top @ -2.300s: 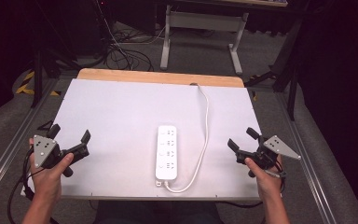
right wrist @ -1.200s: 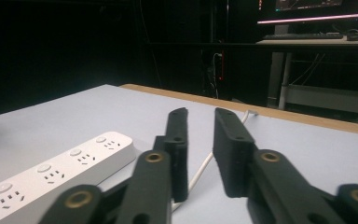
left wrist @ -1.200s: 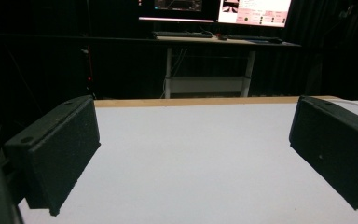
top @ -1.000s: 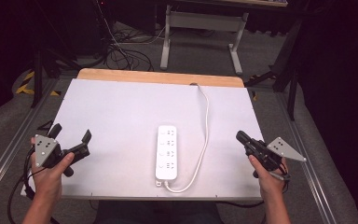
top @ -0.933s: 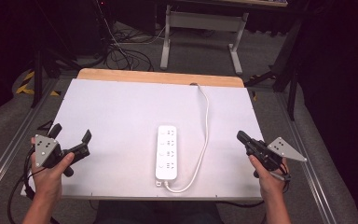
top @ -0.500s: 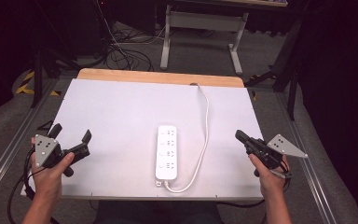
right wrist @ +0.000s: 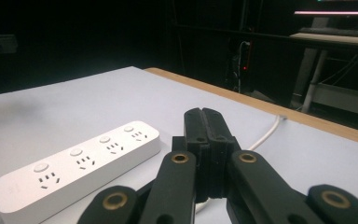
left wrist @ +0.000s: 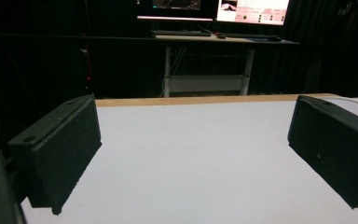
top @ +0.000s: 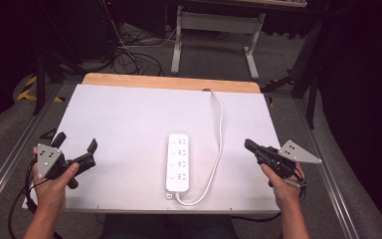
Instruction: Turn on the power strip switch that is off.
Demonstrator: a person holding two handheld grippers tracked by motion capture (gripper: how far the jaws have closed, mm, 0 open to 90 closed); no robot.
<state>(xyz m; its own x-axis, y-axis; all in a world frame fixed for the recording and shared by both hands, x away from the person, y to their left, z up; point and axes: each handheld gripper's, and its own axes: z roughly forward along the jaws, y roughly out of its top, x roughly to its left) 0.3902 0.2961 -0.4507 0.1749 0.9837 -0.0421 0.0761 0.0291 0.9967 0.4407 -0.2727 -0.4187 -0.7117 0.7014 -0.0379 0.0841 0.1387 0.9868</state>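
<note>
A white four-outlet power strip (top: 178,163) lies flat near the front middle of the white worktop (top: 129,119), its cord (top: 218,139) curving along its right side, while the left hand-held gripper (top: 75,150) hovers spread and empty and the right hand-held gripper (top: 248,145), jaws pressed together on nothing, points toward it.

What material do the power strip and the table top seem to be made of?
Power strip: likely white plastic, smooth with a slight sheen, moulded sockets and round buttons. Table: a matte white top, perhaps laminate, no glare; its far edge shows a light wood-coloured strip, so probably a wooden board.
</note>
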